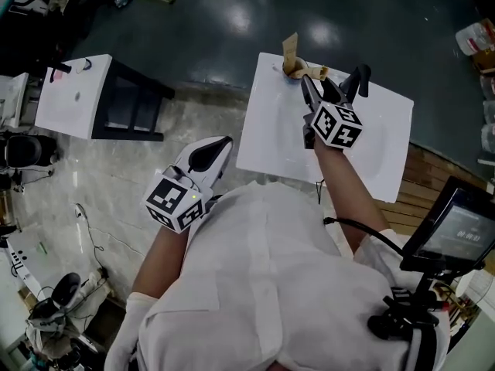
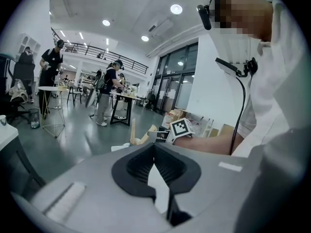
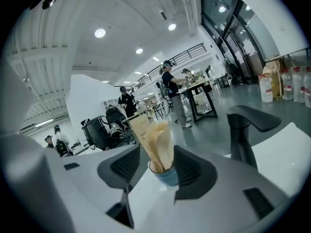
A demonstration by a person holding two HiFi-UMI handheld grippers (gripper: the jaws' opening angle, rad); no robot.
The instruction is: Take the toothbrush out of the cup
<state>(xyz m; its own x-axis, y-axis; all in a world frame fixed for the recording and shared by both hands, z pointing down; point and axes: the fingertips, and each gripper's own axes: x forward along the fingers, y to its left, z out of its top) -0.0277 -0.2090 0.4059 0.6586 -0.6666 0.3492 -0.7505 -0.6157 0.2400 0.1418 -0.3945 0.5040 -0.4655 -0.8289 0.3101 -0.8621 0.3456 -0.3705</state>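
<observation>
A small blue cup (image 3: 166, 174) stands near the far edge of the white sink top (image 1: 371, 153). Several toothbrushes in tan paper sleeves (image 3: 156, 139) stick up out of it; in the head view the sleeves (image 1: 292, 56) show at the top's far left corner. My right gripper (image 1: 321, 87) reaches over the sink top toward the cup. Its jaws (image 3: 155, 168) stand open on either side of the cup and touch nothing. My left gripper (image 1: 219, 145) hangs shut and empty (image 2: 154, 148) off the top's left edge, beside my body.
A black faucet (image 3: 245, 130) rises just right of the cup (image 1: 360, 78). A second white sink stand (image 1: 73, 95) is at the left. A monitor on a mount (image 1: 456, 230) sits at the right, with cables and gear (image 1: 54, 300) on the floor. People stand at tables far behind.
</observation>
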